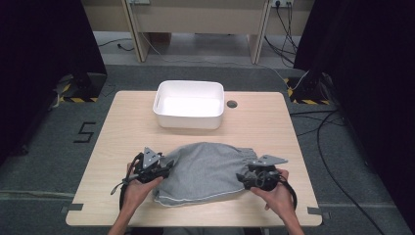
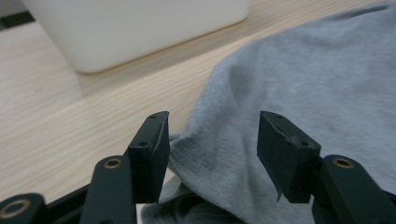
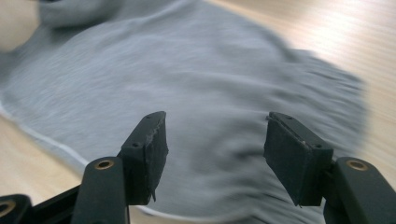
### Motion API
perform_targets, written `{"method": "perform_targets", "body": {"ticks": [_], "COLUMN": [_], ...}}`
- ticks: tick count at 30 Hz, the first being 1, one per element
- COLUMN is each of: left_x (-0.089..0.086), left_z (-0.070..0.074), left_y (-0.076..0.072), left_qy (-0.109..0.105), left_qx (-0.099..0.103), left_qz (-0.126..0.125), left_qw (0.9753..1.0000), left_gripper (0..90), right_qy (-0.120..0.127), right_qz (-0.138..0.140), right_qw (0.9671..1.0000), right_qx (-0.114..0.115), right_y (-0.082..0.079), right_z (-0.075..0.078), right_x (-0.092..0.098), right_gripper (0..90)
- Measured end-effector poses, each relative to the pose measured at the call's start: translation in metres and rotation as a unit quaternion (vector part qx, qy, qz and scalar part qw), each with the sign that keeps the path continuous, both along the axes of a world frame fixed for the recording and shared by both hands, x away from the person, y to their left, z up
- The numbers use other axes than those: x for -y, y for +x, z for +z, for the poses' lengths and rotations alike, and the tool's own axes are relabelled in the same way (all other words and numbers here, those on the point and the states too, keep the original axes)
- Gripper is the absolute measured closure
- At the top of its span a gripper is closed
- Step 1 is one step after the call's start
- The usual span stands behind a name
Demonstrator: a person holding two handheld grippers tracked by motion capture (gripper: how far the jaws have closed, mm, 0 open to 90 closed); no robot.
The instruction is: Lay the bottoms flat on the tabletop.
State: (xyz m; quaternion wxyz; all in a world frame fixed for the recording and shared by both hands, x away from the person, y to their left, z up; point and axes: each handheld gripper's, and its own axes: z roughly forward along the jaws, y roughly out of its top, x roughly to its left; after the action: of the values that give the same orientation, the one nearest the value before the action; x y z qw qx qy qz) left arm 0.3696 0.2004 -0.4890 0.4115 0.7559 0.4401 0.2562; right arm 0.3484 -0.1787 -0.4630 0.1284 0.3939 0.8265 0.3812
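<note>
Both tongs, left (image 1: 164, 169) and right (image 1: 244, 178), gape wide at opposite ends of grey cloth (image 1: 205, 169) lying on the tabletop (image 1: 122, 127).

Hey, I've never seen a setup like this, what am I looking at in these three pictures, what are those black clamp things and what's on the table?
No robot here: a person holds a hand-operated two-jaw gripper in each hand. The high view looks down from above the person's side of the wooden table, with the forearms coming in from the bottom. In it the left gripper sits at the left end of a grey cloth, and the right gripper at its right end.

The other two pictures come from small cameras riding on the grippers, looking along their black jaws. In both, the jaws stand apart with the cloth between or just beyond them, so nothing is clamped. The right gripper view is somewhat blurred.

Behind the cloth stands a white tub, which looks empty.
</note>
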Motion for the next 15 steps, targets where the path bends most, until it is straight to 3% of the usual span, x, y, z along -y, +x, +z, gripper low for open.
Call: {"method": "perform_targets", "body": {"ticks": [1,3,6,8,10,12,15], "left_x": [-0.003,-0.013,-0.032,-0.039,-0.040,-0.035,-0.021], "left_z": [-0.003,-0.007,-0.008,-0.005,-0.003,-0.004,-0.007], "left_y": [0.003,0.009,0.012,0.010,0.007,0.004,0.001], "left_qy": [0.010,0.023,0.009,0.001,-0.013,-0.023,-0.013], "left_qx": [0.003,0.007,0.003,0.005,0.003,-0.005,-0.009], "left_qz": [0.006,0.032,0.071,0.087,0.085,0.066,0.040], "left_qw": [0.9999,0.9992,0.9974,0.9962,0.9963,0.9976,0.9991], "left_gripper": [54.0,59.3,57.3,52.9,46.9,43.9,42.7], "right_qy": [-0.015,-0.038,-0.061,-0.063,-0.072,-0.075,-0.073], "right_qz": [0.016,0.031,0.028,0.023,0.021,0.017,0.011], "right_qw": [0.9998,0.9988,0.9975,0.9975,0.9971,0.9969,0.9971], "right_qx": [0.002,-0.007,-0.021,-0.022,-0.016,-0.015,-0.014], "right_y": [-0.001,-0.001,0.002,0.005,0.008,0.010,0.013], "right_z": [-0.003,-0.011,-0.022,-0.024,-0.024,-0.022,-0.023], "right_x": [-0.006,-0.014,-0.011,-0.005,0.001,0.008,0.018], "right_gripper": [39.5,40.1,41.5,41.5,41.4,41.4,41.4]}}
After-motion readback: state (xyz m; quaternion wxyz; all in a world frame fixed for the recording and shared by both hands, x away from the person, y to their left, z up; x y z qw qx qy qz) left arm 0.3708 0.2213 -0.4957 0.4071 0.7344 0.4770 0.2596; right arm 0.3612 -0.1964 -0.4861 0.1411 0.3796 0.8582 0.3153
